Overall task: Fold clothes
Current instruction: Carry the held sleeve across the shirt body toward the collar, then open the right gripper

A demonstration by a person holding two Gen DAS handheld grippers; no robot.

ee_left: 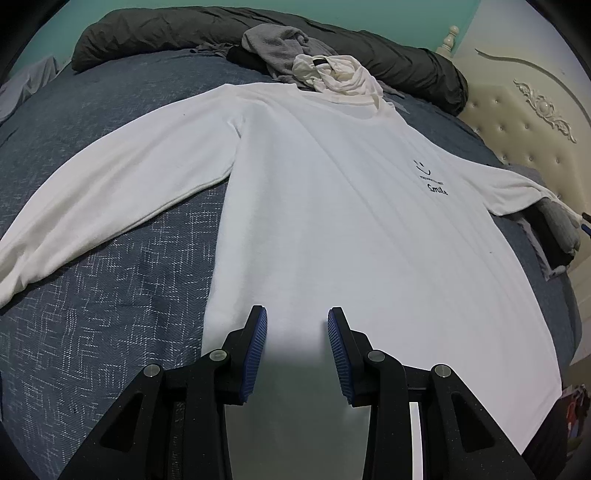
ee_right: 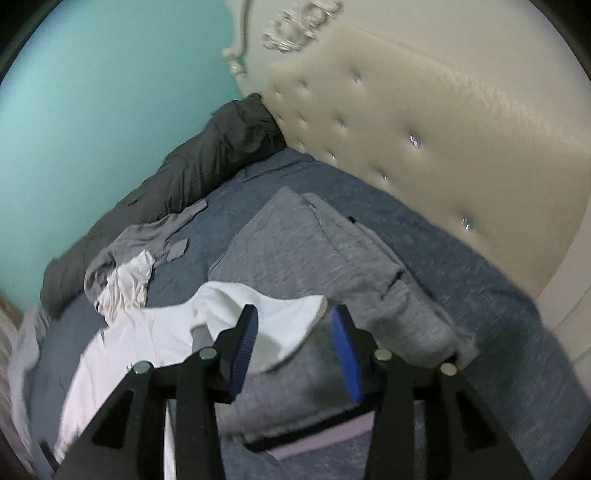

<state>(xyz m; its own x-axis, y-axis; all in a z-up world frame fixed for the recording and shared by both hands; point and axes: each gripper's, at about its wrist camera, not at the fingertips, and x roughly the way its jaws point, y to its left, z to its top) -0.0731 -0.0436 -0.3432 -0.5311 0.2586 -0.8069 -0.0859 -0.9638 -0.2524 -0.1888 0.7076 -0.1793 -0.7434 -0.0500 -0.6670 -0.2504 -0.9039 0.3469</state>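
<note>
Blue patterned bedspread (ee_left: 110, 314), cream tufted headboard (ee_right: 424, 140), teal wall (ee_right: 92, 92)

bed (ee_left: 110, 332): blue patterned cover, cream tufted headboard (ee_right: 424, 122) at 3 o'clock in left view | shirt (ee_left: 332, 221): white, flat, centre, sleeves spread | pile (ee_left: 280, 48): grey and white clothes, 12 o'clock, at shirt collar | duvet (ee_left: 177, 33): dark roll, far edge | stack (ee_right: 314, 258): grey, folded, near headboard, under shirt cuff

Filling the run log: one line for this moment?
white shirt: flat on bed | left gripper: open | right gripper: open over sleeve end
</note>
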